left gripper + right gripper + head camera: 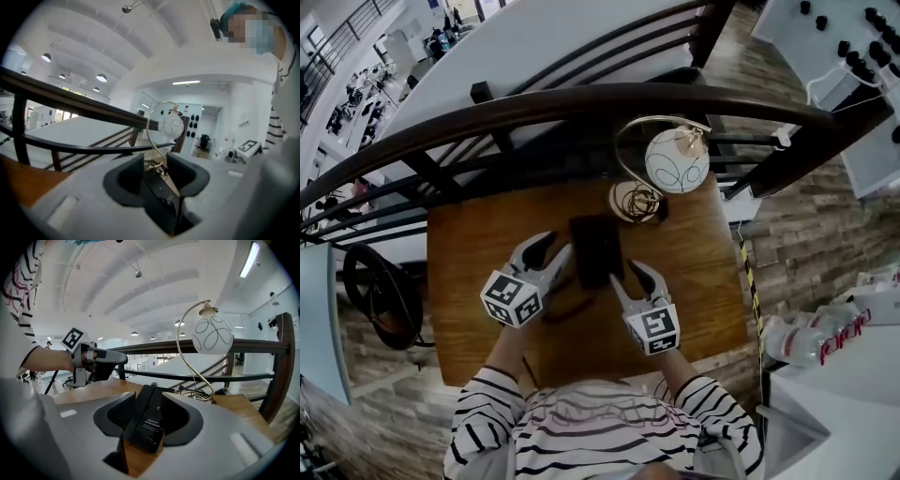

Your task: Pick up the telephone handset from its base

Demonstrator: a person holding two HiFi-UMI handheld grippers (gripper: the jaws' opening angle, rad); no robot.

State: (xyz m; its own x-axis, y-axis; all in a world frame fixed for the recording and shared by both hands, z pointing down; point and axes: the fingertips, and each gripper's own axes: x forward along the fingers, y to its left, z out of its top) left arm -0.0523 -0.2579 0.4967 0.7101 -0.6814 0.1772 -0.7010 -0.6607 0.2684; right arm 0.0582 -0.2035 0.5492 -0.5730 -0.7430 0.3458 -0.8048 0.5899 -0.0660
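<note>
Flanking the black telephone (596,249) in the head view, both tools sit low over the wooden surface (478,272). The telephone lies at the middle of that surface, lengthwise up and down the frame; handset and base cannot be told apart from above.

The left tool (551,251) comes in from the lower left, jaws spread, its nearer finger just beside the telephone's left edge. In the left gripper view the dark body of the telephone (161,194) shows in the gap between the two spread jaws, with no pad pressing on it.

The right tool (630,279) is at the telephone's lower right corner, jaws also spread. In the right gripper view the telephone (147,425) stands between them as a tilted black slab with small white print, clear of both pads.

A lamp with a white globe (676,160) on a curved brass stem stands at the upper right of the surface, a coiled cable (635,200) at its foot. A dark wooden railing (581,98) arcs across behind. Striped sleeves (487,412) fill the bottom of the frame.
</note>
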